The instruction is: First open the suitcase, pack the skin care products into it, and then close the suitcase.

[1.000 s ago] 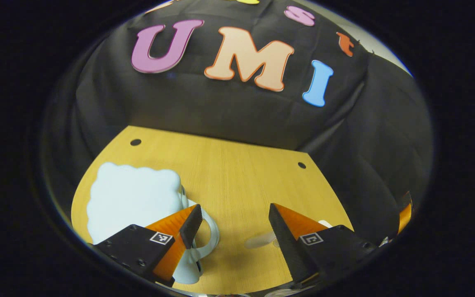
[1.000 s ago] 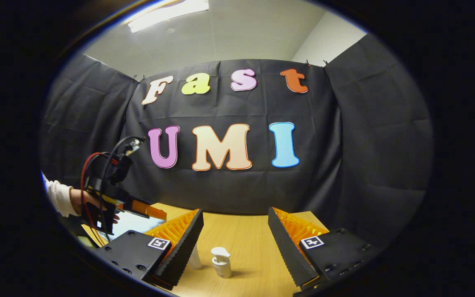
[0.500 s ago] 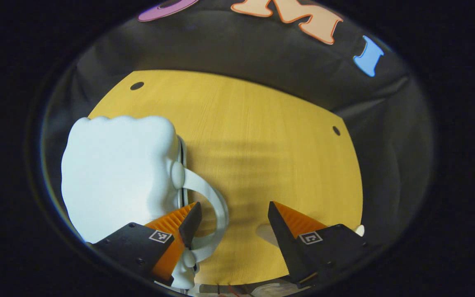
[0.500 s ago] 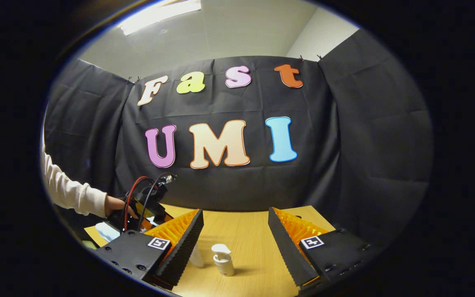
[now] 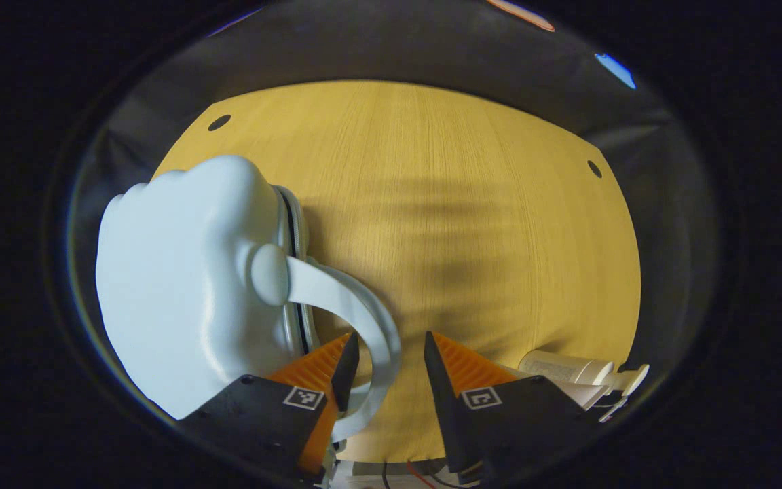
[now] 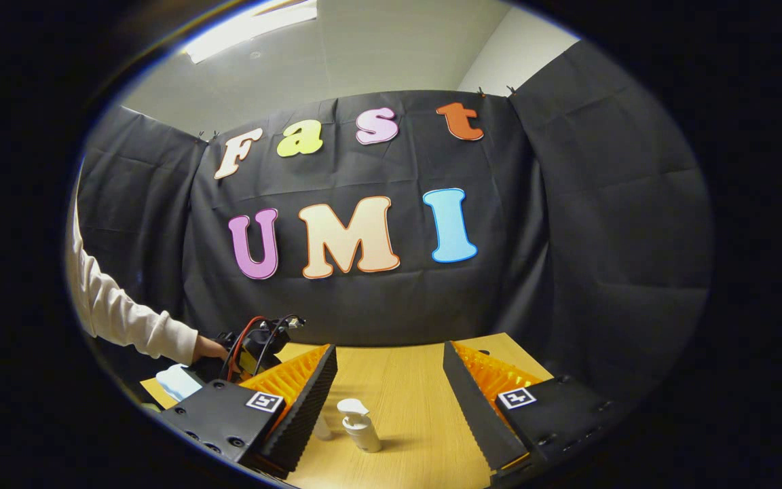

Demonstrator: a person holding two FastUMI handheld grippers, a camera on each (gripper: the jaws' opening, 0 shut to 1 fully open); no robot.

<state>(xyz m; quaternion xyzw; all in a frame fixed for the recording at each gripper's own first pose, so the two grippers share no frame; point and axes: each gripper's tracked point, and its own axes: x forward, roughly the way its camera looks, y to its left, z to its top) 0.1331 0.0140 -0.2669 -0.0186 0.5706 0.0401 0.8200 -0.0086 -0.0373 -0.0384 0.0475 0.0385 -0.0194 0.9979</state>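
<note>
Suitcase (image 5: 180,299): pale blue, scalloped outline, lying closed on the wooden table (image 5: 472,204), left side of the left gripper view. Its zip seam runs along the edge facing the table's middle. White loop handle (image 5: 357,312) arches out from that edge.

Left gripper (image 5: 387,356): low over the table, jaws apart with a narrow gap. The handle's loop passes through that gap, close against the left finger; cannot tell whether either finger touches it. Not clamped.

Skin care: a cream tube (image 5: 561,367) lies on its side just behind the right finger in the left gripper view, with a white pump bottle (image 5: 625,380) at its far end near the table's edge.

Right gripper (image 6: 391,380): held level above the table, jaws wide apart, nothing between them. In the right gripper view the pump bottle (image 6: 358,424) stands upright on the table between the fingers, closer to the left one, well below them. A second pale item beside it is mostly hidden by that finger.

Same view, far left: a white sleeve (image 6: 126,319) and a hand (image 6: 211,348) holding the left gripper (image 6: 255,343) down over the suitcase (image 6: 177,382).
</note>
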